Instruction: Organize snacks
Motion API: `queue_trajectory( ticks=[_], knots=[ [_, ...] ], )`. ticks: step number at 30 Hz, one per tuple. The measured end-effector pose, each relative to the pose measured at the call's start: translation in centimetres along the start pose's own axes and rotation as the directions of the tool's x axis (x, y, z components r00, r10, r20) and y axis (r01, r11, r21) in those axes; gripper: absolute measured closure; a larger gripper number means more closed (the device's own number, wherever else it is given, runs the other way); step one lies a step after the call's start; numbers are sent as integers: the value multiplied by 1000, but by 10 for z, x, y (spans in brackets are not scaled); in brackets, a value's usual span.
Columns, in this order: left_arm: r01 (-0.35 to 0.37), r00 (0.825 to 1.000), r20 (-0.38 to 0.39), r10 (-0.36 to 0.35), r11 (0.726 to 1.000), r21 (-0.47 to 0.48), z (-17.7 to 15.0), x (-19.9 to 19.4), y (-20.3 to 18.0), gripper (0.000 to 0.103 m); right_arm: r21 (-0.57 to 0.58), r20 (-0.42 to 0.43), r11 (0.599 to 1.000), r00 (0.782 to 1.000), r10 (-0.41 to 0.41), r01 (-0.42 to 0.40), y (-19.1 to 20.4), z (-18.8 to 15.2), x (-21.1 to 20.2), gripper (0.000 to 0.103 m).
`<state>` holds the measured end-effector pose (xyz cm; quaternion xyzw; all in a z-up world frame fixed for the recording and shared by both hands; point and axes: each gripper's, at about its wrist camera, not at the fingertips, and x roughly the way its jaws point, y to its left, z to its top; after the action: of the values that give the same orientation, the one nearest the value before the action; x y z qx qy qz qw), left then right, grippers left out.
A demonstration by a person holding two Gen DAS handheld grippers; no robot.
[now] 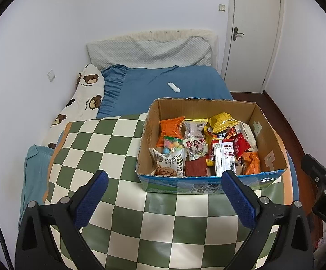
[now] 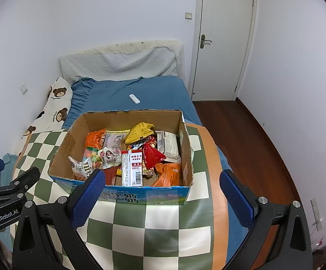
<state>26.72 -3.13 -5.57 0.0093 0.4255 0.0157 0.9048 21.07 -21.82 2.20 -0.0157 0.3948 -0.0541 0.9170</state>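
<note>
Left wrist view: left gripper (image 1: 164, 185) spread wide, empty, open brown cardboard box (image 1: 150, 135) of mixed snack packets (image 1: 205, 146) at 1 o'clock on green-and-cream checkered blanket (image 1: 109, 148); right wrist view: right gripper (image 2: 161, 185) spread wide, empty, box (image 2: 71, 146) at 11 o'clock.

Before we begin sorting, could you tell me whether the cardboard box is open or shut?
Open: the cardboard box has no top flaps and the snack packets show inside.

This is a bedroom in a home, with a blue bed (image 1: 163, 83), a teddy-bear pillow (image 1: 84, 96) at 10 o'clock, and a white door (image 1: 253, 33) at 1 o'clock.
</note>
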Motion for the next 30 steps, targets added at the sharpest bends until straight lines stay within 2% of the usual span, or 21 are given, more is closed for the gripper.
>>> queue_trajectory(
  ticks=[30],
  knots=[
    [8,1000,14,-8,1000,11,2,-9,-3,0,12,-4,1000,1000,2,-2,0,-5,-2,0]
  ],
)
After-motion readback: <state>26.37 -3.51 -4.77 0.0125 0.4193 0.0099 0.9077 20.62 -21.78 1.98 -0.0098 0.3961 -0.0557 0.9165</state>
